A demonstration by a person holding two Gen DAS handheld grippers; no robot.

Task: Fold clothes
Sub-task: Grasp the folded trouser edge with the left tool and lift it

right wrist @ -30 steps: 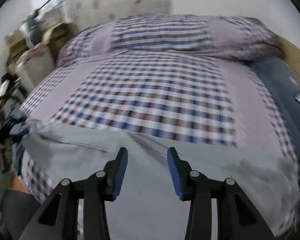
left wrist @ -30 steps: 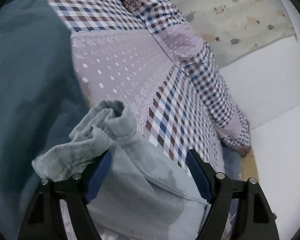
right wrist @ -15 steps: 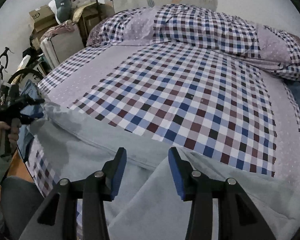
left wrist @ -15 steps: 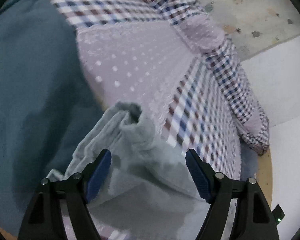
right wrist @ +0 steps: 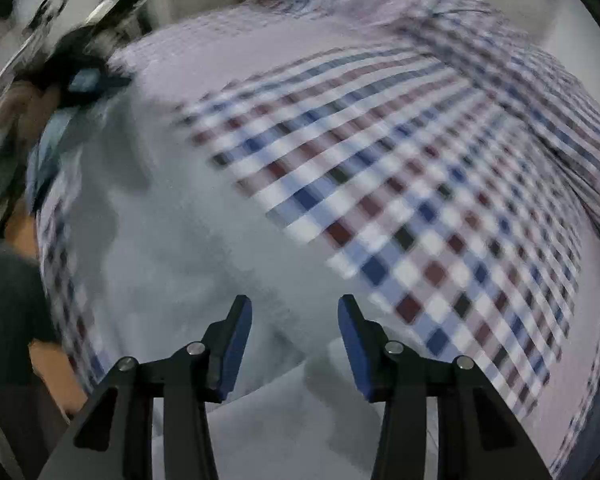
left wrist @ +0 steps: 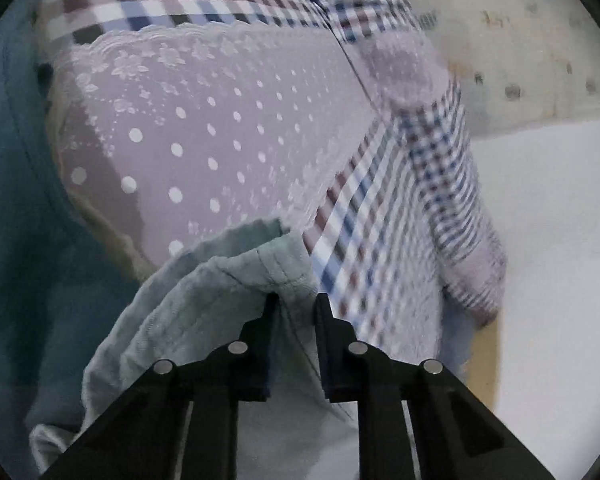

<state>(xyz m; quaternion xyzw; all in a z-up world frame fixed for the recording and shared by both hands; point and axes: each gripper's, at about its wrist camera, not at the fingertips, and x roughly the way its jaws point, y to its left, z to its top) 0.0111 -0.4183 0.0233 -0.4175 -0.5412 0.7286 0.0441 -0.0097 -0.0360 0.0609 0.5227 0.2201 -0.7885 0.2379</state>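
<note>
A pale grey-green garment lies on a bed with a checked and dotted cover. My left gripper is shut on the garment's hemmed edge, with the cloth bunched to its left. In the right wrist view the same garment spreads flat over the checked cover. My right gripper is open just above the cloth and holds nothing. That view is blurred by motion.
A dark teal blanket lies at the left of the bed. A checked pillow lies along the right side by a white wall. Blurred clutter and a person's arm show at the bed's left edge.
My left gripper has closed from wide open onto the garment's edge and moved forward. My right gripper has swung across the garment, still open.
</note>
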